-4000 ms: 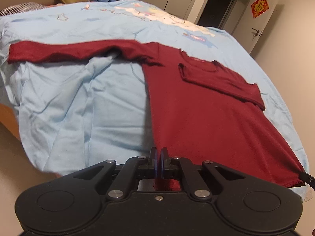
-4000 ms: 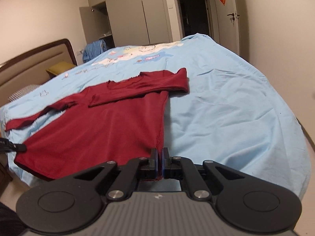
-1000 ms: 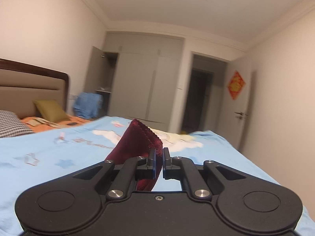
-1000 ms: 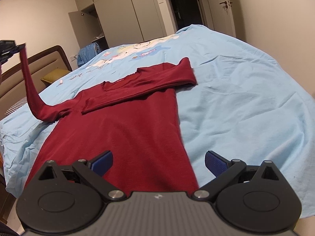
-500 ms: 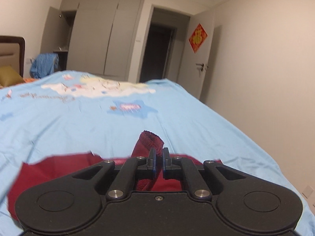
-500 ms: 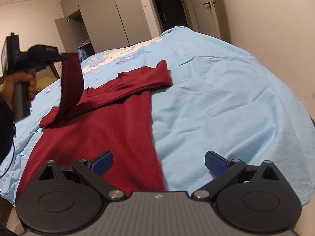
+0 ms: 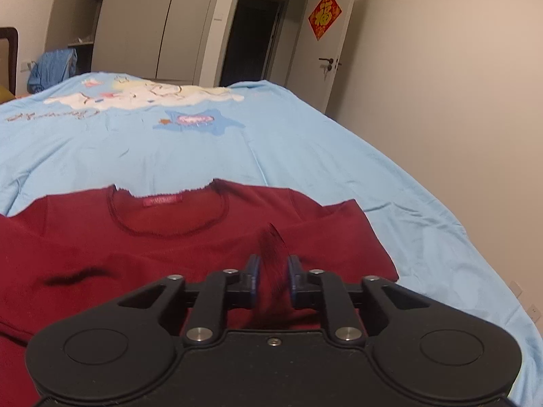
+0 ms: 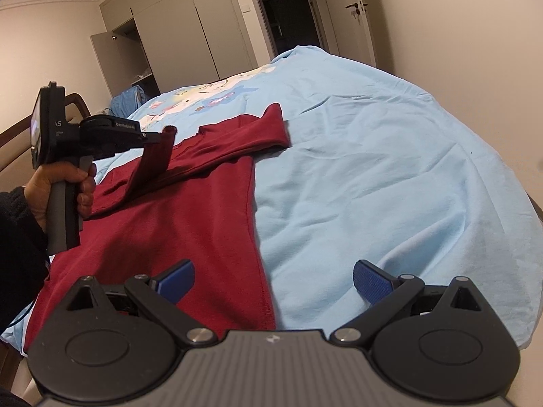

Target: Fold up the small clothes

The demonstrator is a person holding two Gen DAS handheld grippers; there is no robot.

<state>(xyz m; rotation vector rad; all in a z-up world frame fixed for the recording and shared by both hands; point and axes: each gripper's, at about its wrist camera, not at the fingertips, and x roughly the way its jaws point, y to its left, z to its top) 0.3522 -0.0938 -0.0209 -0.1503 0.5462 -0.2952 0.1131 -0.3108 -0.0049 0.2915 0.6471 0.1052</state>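
A dark red long-sleeved knit top (image 8: 176, 224) is lying flat on a bed w/ a light blue cartoon-print cover (image 8: 373, 176). The left hand-held gripper (image 7: 273, 273) is opening, letting go of the left sleeve cuff (image 7: 271, 240), now slack between its jaws over the chest. The right hand-held gripper (image 8: 273, 276) is hovering released & empty near the hem. Best to let the sleeve settle flat across the chest before backing away.

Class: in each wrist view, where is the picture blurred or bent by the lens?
Left wrist view: the sleeve cuff between the opening left gripper is motion-smeared; the door frame bows. Right wrist view: sharp throughout, wardrobe leaning, corners vignetted black.
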